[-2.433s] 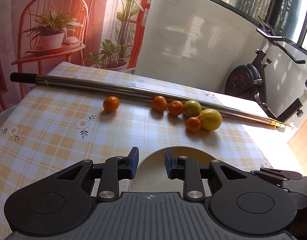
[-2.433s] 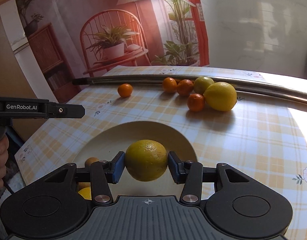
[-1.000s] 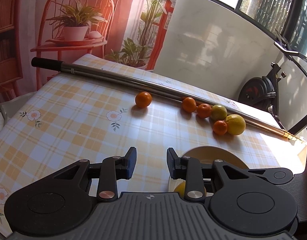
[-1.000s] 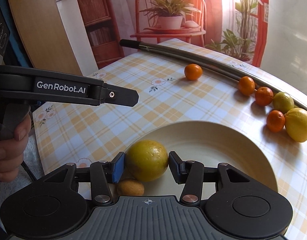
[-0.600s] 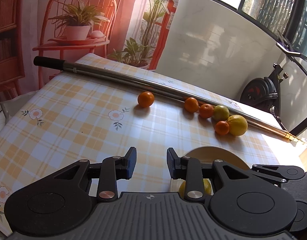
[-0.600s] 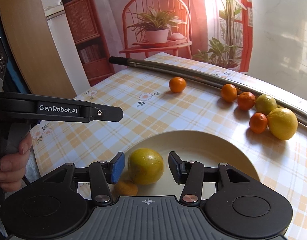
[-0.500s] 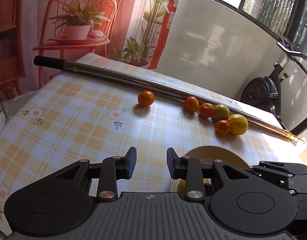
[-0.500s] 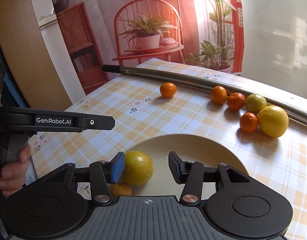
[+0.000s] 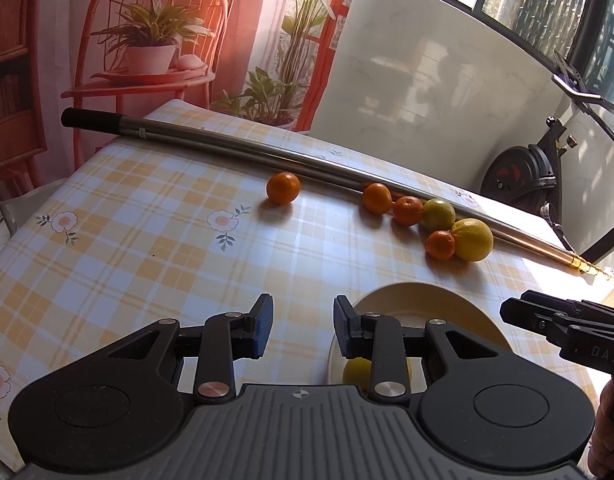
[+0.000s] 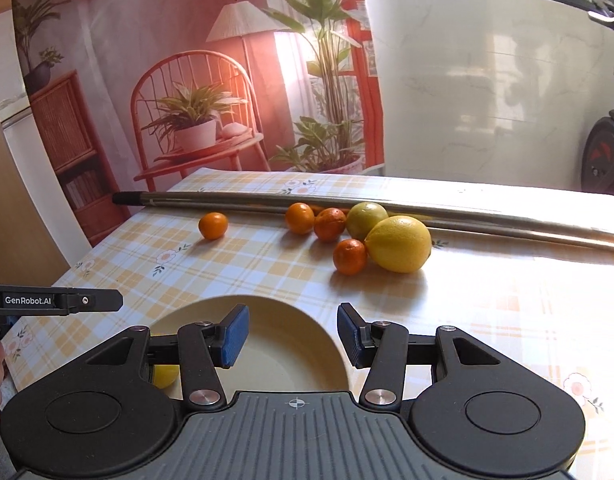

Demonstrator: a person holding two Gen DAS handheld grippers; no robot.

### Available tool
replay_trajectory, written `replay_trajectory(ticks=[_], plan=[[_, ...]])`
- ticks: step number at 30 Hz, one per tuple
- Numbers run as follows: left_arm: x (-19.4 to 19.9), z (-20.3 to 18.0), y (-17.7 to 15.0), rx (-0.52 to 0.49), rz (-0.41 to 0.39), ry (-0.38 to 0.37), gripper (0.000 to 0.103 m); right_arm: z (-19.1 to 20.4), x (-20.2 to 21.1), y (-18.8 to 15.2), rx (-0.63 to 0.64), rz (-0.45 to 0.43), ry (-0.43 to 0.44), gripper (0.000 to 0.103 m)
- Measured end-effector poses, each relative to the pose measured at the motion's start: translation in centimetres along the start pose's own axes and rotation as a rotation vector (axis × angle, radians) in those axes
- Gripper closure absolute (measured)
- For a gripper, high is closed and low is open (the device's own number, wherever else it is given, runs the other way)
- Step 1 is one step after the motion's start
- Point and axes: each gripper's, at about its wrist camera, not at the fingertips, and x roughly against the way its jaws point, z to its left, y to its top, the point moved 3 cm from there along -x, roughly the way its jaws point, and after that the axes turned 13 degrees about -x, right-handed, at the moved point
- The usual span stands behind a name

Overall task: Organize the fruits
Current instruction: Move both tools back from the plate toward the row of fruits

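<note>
Right wrist view showed the cream plate point(image 10: 291, 344) under the empty, spread right gripper point(image 10: 293, 336), a yellow citrus fruit point(image 10: 165, 376) lying at its left edge. Six more fruits, including a large lemon point(image 10: 399, 244), sat beside the metal pole point(image 10: 487, 216). Left gripper point(image 9: 303, 326) was likewise spread and empty.

Checked cloth point(image 10: 507, 304) with a soft sheen, smooth glossy cream plate point(image 10: 291, 344), shiny metal pole point(image 9: 243, 152) with matt black grip, dimpled waxy lemon point(image 10: 399, 244), matt black plastic grippers with blue rubbery pads point(image 10: 235, 334)
</note>
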Motion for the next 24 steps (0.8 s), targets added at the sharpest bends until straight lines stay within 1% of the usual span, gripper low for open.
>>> replay_trajectory(ticks=[5, 8, 14, 19, 24], plan=[[0.1, -0.7, 0.2, -0.022, 0.005, 0.000, 0.068, -1.4, 0.5, 0.4, -0.024, -0.027, -0.029, 0.058], [0.3, -0.9, 1.0, -0.042, 0.001, -0.002, 0.068, -1.9, 0.8, 0.9, -0.036, -0.044, -0.035, 0.058], [1.5, -0.4, 3.6, -0.065, -0.052, 0.003, 0.068, -2.7, 1.5, 2.8, -0.042, -0.094, -0.046, 0.058], [2.4, 0.3, 6.1, -0.095, -0.105, 0.039, 0.068, -3.4, 1.8, 4.3, -0.038, -0.127, -0.063, 0.058], [2.5, 1.1, 7.6, -0.119, -0.126, 0.072, 0.067, -4.1, 1.4, 5.6, -0.051, -0.153, -0.077, 0.057]])
